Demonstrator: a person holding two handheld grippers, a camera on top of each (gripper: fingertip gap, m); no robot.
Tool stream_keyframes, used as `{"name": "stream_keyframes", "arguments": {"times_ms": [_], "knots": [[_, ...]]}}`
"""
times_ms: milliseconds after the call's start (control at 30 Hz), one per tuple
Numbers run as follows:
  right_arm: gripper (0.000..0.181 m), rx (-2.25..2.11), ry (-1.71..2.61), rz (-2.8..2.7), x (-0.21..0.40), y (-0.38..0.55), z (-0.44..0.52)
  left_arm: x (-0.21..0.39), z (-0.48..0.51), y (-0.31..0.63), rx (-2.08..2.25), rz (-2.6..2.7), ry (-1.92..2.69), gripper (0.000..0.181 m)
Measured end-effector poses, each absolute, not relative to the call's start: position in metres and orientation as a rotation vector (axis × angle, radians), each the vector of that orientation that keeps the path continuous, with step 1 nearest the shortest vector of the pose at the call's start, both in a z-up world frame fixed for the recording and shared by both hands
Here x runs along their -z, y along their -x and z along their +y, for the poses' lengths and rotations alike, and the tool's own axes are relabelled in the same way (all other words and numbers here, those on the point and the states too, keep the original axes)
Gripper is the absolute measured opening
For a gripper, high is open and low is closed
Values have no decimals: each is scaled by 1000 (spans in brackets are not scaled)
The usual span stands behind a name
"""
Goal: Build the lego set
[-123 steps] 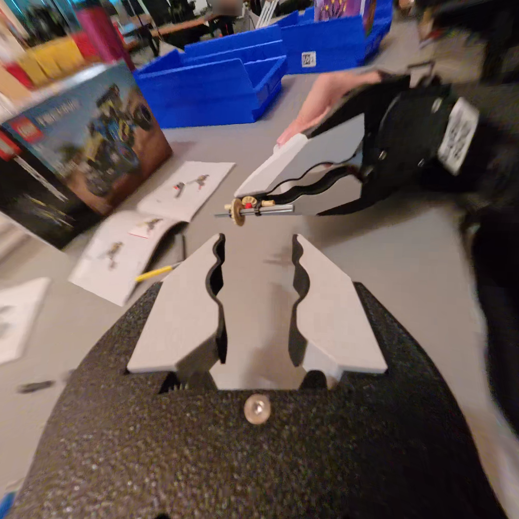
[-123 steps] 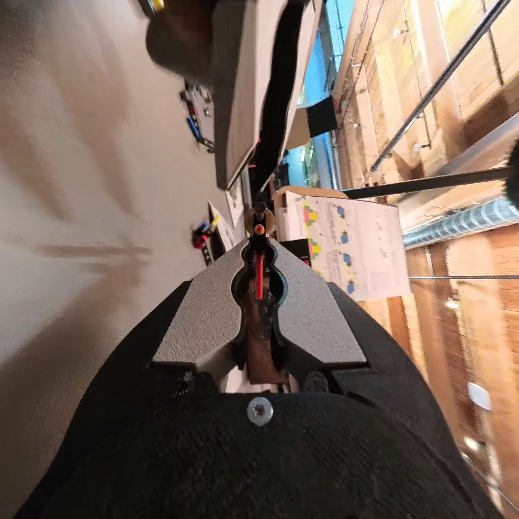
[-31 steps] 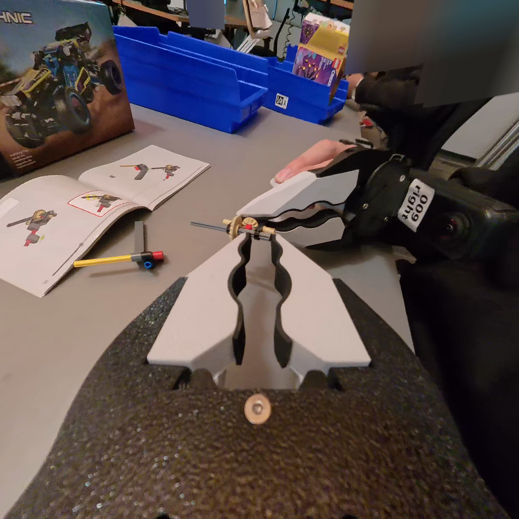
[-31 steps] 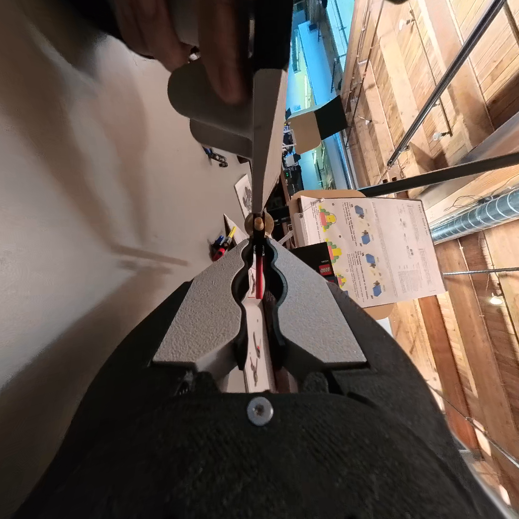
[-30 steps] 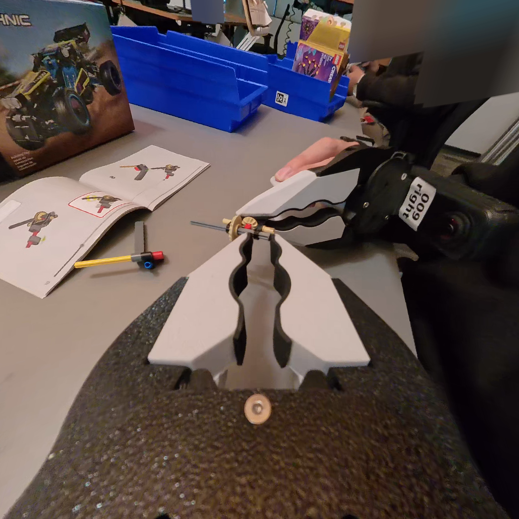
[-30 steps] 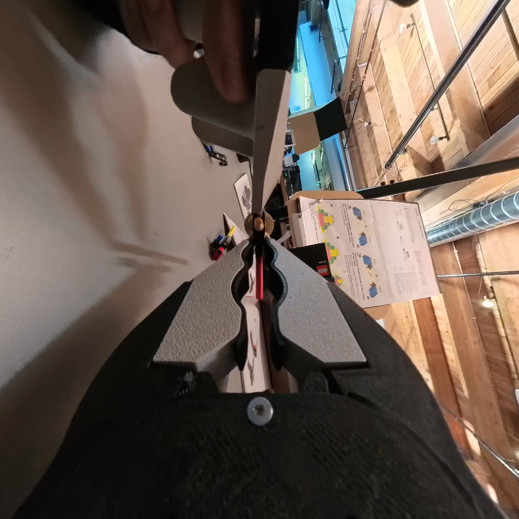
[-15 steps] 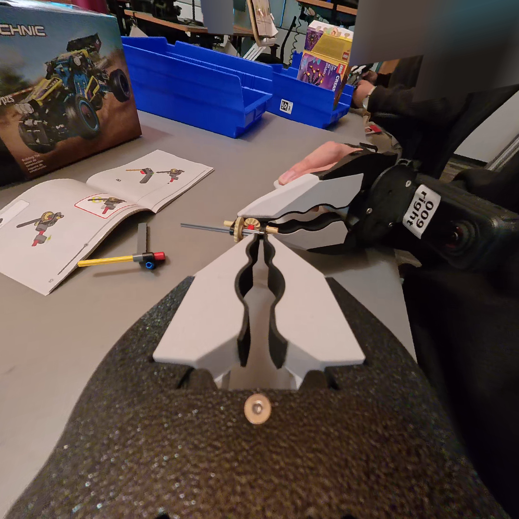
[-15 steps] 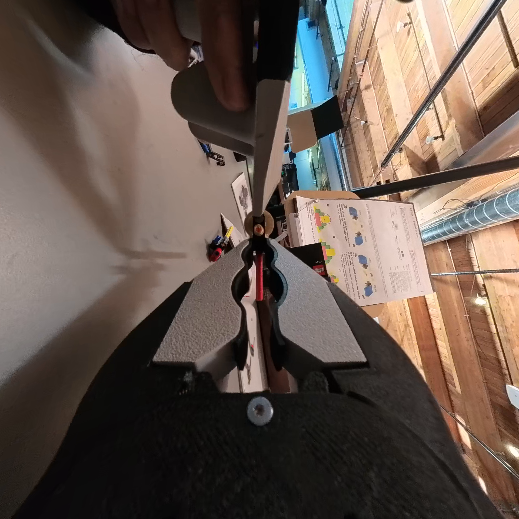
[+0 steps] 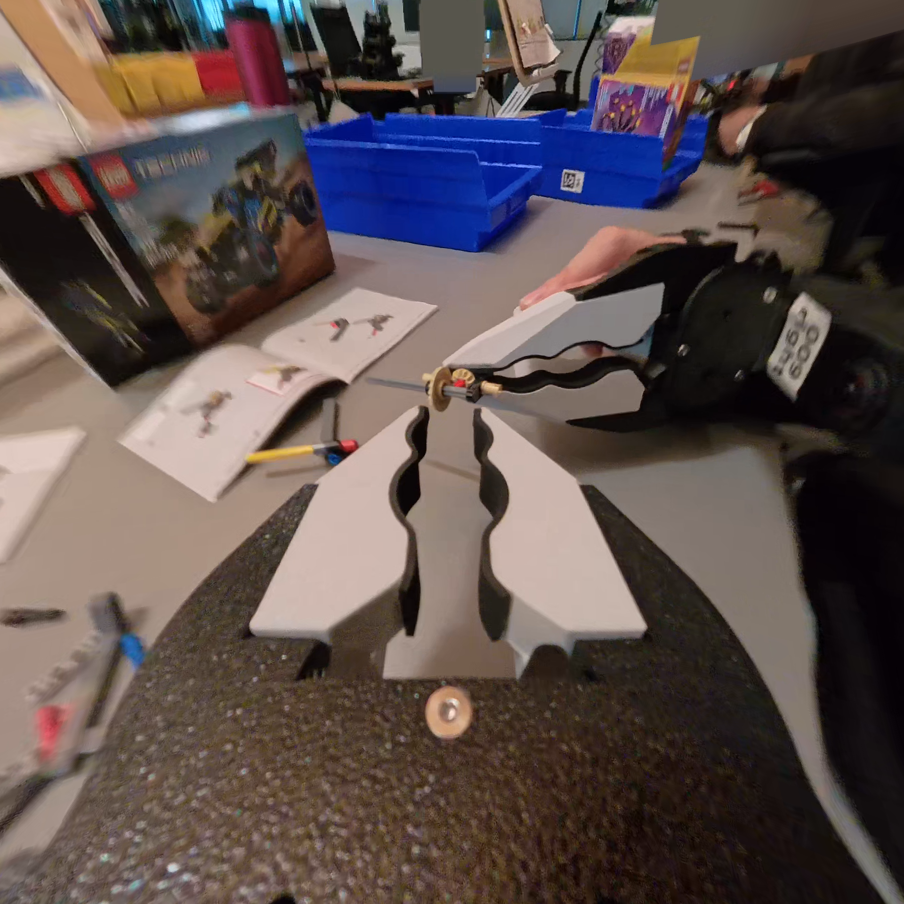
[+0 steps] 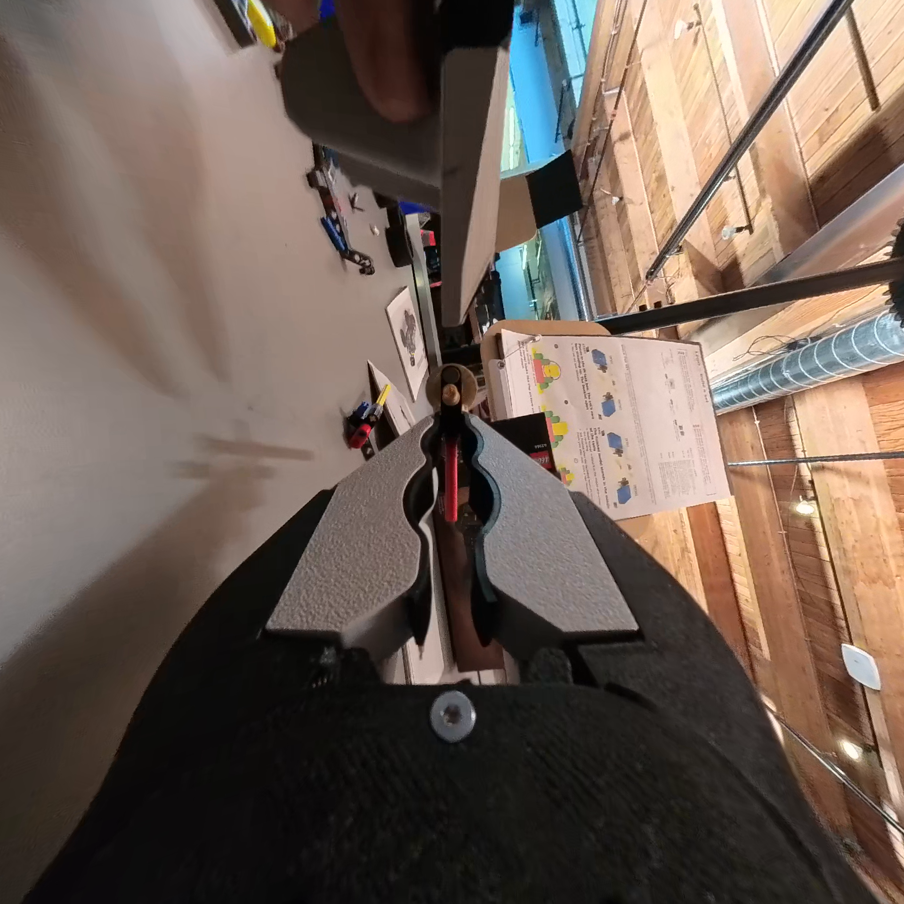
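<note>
My right gripper pinches the small axle assembly above the table; my left gripper, narrowly parted and empty, sits just beneath. A clumsy nudge could knock its gear loose.

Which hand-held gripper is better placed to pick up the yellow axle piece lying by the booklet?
Left. The left hand-held gripper is open, empty and nearer the yellow axle piece. The right hand-held gripper is shut on the gear assembly.

Left wrist view looked forward, low over the table. Right wrist view rolled sideways, table at 9 o'clock. Shared: the axle, close ahead.
</note>
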State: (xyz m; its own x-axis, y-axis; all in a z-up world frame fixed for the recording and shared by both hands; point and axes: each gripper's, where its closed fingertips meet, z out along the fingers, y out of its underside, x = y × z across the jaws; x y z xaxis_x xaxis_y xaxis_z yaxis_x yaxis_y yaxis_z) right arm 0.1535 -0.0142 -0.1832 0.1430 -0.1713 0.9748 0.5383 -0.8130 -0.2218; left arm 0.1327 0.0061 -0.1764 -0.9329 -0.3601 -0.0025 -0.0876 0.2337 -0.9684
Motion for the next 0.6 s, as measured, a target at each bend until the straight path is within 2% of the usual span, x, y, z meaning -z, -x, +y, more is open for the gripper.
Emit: {"name": "stream_keyframes", "arguments": {"times_ms": [100, 200, 400, 500, 600], "knots": [[5, 1694, 1936, -368, 190, -153, -12, 171, 5, -125, 1571, 2131, 109, 15], [5, 1705, 1992, -403, 199, -155, -11, 186, 5, -125, 1206, 2044, -144, 24], [5, 1705, 2032, -441, 206, -153, -9, 205, 3, -135, 729, 1846, -446, 29], [5, 1679, 2033, -438, 206, -151, -6, 205, -2, -137, 648, 1760, -505, 25], [5, 1656, 2038, -438, 208, -148, -3, 205, -7, -139, 613, 1721, -518, 5]]}}
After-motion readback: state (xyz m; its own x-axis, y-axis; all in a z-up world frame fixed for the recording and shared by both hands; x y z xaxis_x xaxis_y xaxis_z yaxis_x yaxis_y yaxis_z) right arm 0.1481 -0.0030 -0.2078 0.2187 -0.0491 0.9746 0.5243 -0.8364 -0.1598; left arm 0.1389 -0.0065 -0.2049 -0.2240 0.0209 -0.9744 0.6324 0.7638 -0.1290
